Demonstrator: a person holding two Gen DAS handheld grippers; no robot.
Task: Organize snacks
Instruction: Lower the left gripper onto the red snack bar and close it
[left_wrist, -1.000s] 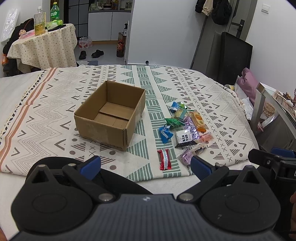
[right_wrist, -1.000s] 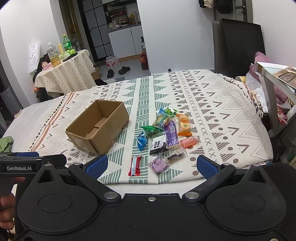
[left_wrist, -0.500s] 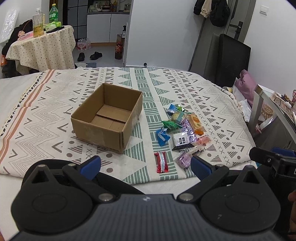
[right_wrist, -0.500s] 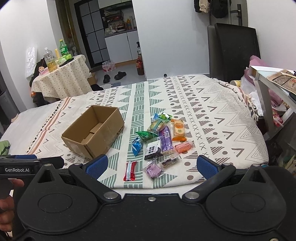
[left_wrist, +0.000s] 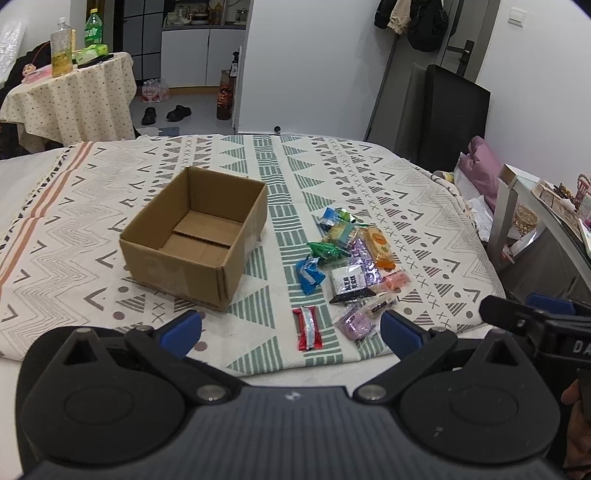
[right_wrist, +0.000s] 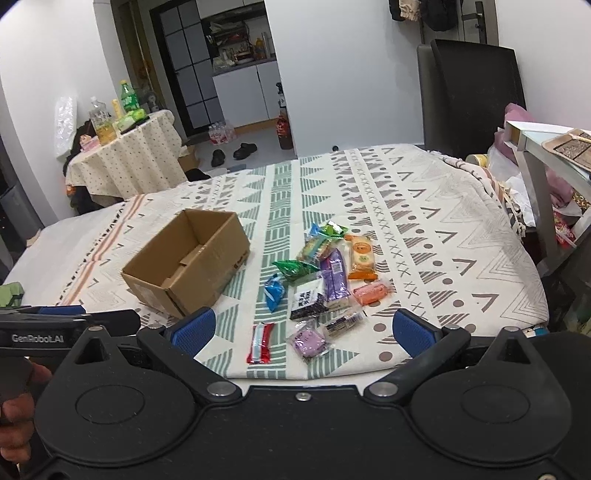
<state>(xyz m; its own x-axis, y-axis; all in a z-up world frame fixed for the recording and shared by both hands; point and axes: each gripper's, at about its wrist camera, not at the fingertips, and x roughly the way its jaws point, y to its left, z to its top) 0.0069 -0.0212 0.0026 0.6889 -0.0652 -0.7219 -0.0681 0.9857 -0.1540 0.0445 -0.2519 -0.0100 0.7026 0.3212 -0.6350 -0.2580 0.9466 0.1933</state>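
Note:
An open, empty cardboard box sits on the patterned bedspread; it also shows in the right wrist view. To its right lies a pile of snack packets, with a red packet and a purple packet nearest me. The pile shows in the right wrist view too. My left gripper is open and empty, short of the bed's front edge. My right gripper is open and empty, also short of the edge. Each gripper shows at the other view's side.
A round table with a dotted cloth and bottles stands back left. A black chair stands behind the bed on the right. A shelf with clutter is by the bed's right side. Shoes lie on the floor.
Both grippers have drawn back and risen a little, so the box and snacks sit lower and farther in view. Jaws stayed open. Nothing on the bed moved.

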